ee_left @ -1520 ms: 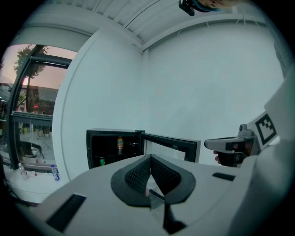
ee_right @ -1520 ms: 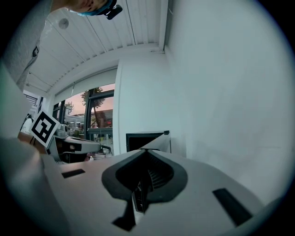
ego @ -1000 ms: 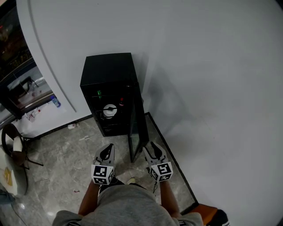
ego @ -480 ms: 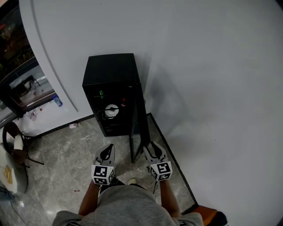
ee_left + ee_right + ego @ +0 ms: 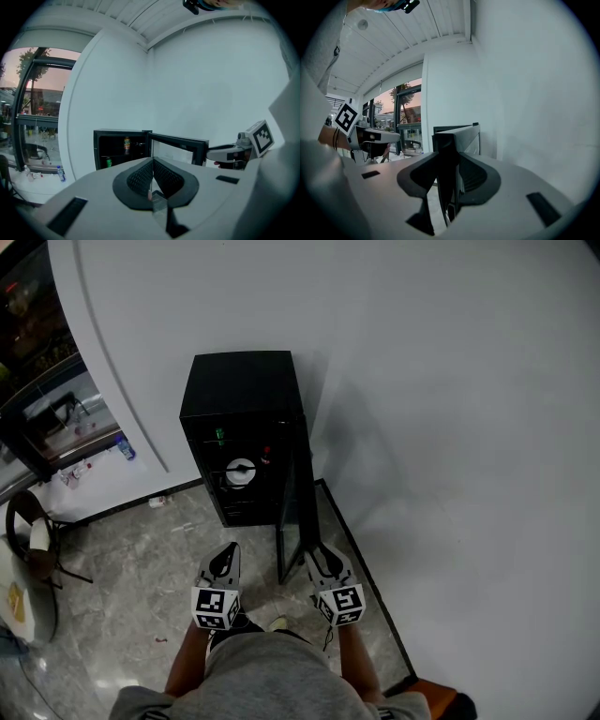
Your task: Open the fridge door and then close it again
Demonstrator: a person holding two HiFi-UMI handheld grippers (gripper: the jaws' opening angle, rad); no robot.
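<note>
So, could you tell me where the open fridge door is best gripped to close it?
Grip the door by its free vertical edge, coming end-on from the front: it stands open, thin edge toward you, so jaws can straddle it. The right gripper has just been closing its jaws around that edge.

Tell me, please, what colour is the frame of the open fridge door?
Black. The fridge door frame shows best in the left gripper view.

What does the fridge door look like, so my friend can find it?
Find the big white wall; a small black fridge stands on the floor against it. The fridge door is the tall flat panel on its right side, the only part swung out toward the person, with a glass pane.
</note>
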